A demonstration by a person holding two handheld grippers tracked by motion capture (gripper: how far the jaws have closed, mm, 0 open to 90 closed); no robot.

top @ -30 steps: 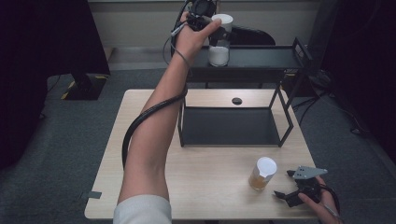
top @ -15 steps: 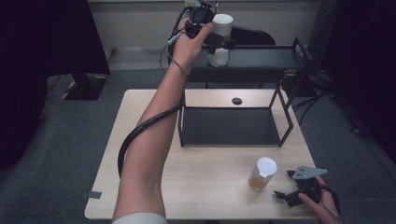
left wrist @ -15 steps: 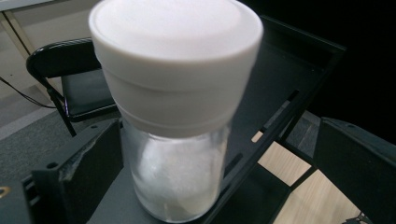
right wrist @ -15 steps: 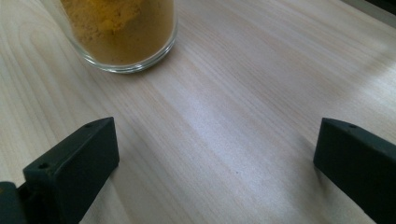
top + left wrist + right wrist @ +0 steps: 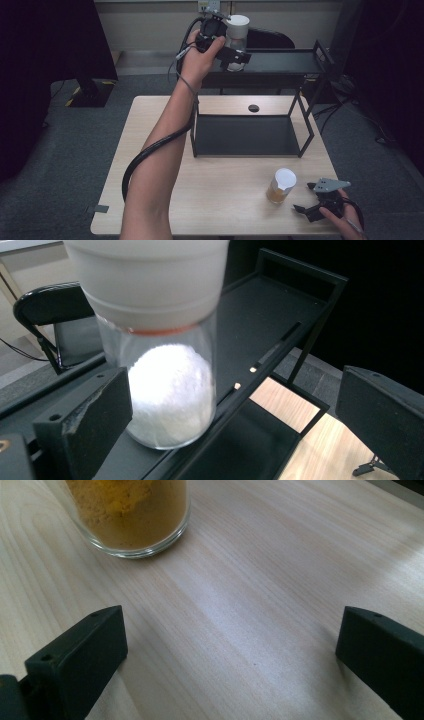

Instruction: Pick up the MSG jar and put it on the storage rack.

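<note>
High view | jars: 2 (image 5: pixel 237 37) (image 5: pixel 281 185) | grippers: 2 (image 5: pixel 234 56) (image 5: pixel 306 198)

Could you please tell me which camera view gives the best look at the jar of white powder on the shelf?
The left gripper view: the white-powder jar looms close between that claw's open jaws, its white lid and glass clear. The high view shows it small and far, partly behind the left claw.

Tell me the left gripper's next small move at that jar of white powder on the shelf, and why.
Probably back the left gripper straight away from the white-powder jar. The jar stands on the black shelf's top tier and the jaws are spread wide, one beside the glass, the other well off, so nothing grips it.
</note>
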